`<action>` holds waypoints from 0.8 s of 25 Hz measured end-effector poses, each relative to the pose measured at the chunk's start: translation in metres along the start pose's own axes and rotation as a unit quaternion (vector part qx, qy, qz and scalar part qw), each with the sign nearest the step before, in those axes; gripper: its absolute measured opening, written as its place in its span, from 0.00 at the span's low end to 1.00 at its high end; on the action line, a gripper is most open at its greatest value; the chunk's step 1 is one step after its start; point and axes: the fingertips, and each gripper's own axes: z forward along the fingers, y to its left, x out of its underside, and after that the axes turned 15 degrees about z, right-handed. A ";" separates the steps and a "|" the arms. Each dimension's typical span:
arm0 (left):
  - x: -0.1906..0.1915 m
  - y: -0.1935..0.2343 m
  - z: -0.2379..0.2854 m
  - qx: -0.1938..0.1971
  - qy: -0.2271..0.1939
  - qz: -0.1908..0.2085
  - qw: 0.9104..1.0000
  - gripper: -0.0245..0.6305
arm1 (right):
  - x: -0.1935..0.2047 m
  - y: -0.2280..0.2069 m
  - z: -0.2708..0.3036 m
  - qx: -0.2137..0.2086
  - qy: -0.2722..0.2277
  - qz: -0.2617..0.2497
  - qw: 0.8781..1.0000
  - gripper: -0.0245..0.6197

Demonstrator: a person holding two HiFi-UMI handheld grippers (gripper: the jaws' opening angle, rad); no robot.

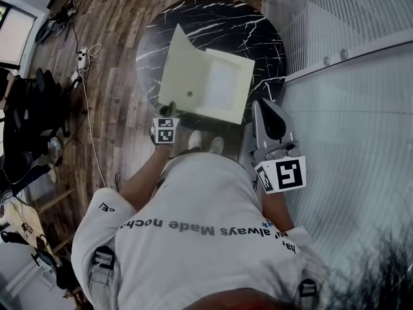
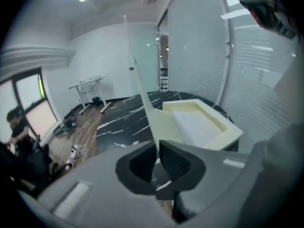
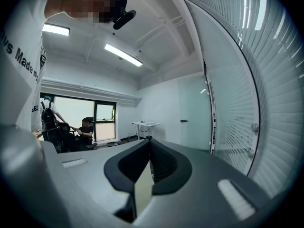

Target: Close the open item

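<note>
Closest in, a white printed shirt fills the bottom of the head view, with both arms reaching forward from it. Just ahead of the right sleeve, the right gripper has its jaws closed flat together with nothing between them; it points up and away from the table, along a slatted glass wall on its right. Its marker cube sits at its rear end.

To its left, the left gripper has its jaws drawn to a narrow slit, pinched on the near edge of a cream lid. The lid rises steeply from between those jaws, tilted up and leaning left of the gripper's line.

Just ahead and to the right of the left gripper's tips lies the open box, the lid hinged along its left side. Its shallow tray faces up and holds a pale white lining. The box rests on a round black marble table.

Beyond and to the left of the left gripper spreads a wooden floor with a power strip and its cable. Far off, a white desk stands against the back wall.
</note>
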 end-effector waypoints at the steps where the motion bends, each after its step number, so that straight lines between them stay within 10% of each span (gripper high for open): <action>1: -0.003 -0.007 0.000 0.000 0.007 0.030 1.000 0.07 | 0.000 0.000 -0.001 0.000 0.000 0.000 1.000 0.04; 12: -0.030 -0.084 0.010 0.049 0.041 0.241 0.968 0.08 | 0.004 -0.009 -0.010 0.009 0.001 0.004 1.000 0.04; 20: -0.027 -0.132 0.024 0.107 0.075 0.311 0.941 0.10 | 0.011 -0.015 -0.018 0.022 0.004 0.006 1.000 0.04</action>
